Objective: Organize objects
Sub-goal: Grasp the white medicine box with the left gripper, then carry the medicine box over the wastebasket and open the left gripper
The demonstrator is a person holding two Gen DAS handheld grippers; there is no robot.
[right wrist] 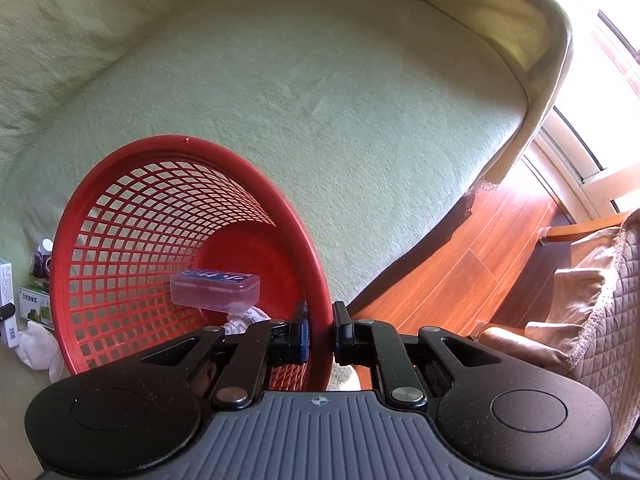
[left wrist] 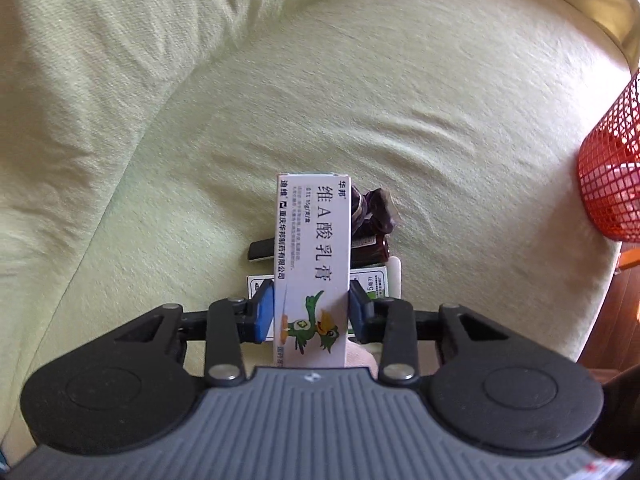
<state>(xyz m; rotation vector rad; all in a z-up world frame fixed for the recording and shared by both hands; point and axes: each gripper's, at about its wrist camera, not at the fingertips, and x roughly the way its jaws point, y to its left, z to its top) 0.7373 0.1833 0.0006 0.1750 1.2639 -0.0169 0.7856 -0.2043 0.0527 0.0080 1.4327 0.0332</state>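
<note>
Now the left gripper (left wrist: 311, 312) squeezes a white box (left wrist: 312, 256) to carry it, while the right gripper (right wrist: 320, 332) pinches the red basket (right wrist: 120, 216) rim, probably to keep it steady.

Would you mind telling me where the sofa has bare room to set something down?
The green seat lies bare between the backrest and the red basket. It is crowded around the white carton: a dark bottle, a green-white box and a black item cluster there.
</note>
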